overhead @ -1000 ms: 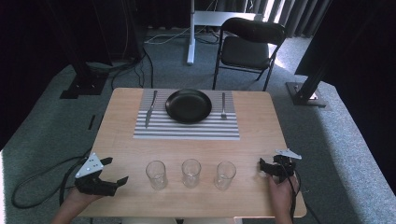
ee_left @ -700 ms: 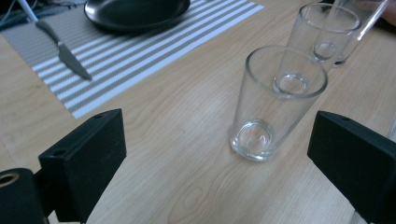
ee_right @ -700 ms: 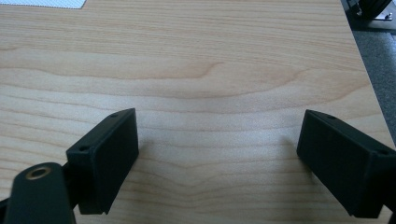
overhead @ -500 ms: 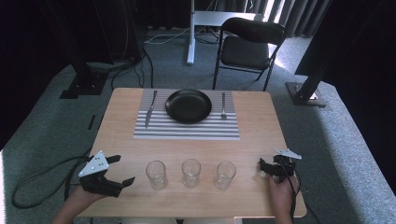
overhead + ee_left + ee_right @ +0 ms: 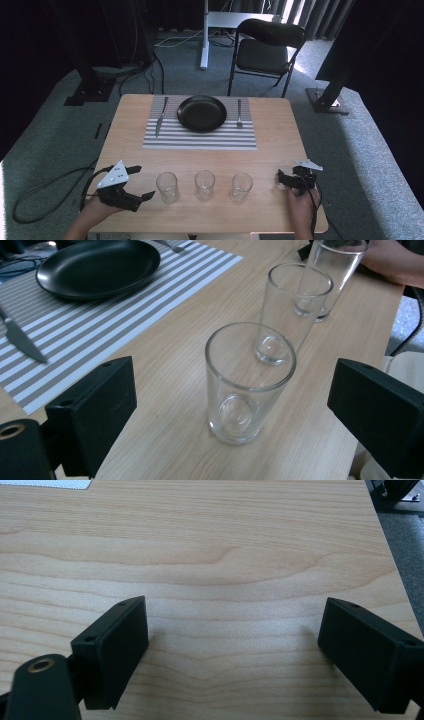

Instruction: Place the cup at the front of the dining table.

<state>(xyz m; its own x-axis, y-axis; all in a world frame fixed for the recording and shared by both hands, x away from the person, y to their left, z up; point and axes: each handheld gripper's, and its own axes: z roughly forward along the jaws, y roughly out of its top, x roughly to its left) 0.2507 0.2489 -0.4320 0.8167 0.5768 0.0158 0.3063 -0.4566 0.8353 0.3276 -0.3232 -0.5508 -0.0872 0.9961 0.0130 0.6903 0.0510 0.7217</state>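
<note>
The wooden table [image 5: 280, 145] carried a grey-and-white striped placemat [image 5: 200, 137] at its far side, with a matte black plate [image 5: 202, 113] on it, a knife [image 5: 161, 116] to the plate's left and a fork [image 5: 239, 112] to its right. No brand, label or writing could be read on anything.

Near the front edge stood three clear, empty, thick-based glasses in a row: the left glass [image 5: 167, 187], the middle glass [image 5: 204, 184] and the right glass [image 5: 241, 187], all upright and apart from one another.

The left gripper [image 5: 142, 182] sat at the table's front left corner, its jaws spread wide and pointed at the left glass (which stood just ahead of them, untouched). The right gripper [image 5: 279, 179] rested on bare wood at the front right, jaws likewise wide apart and holding nothing.
</note>
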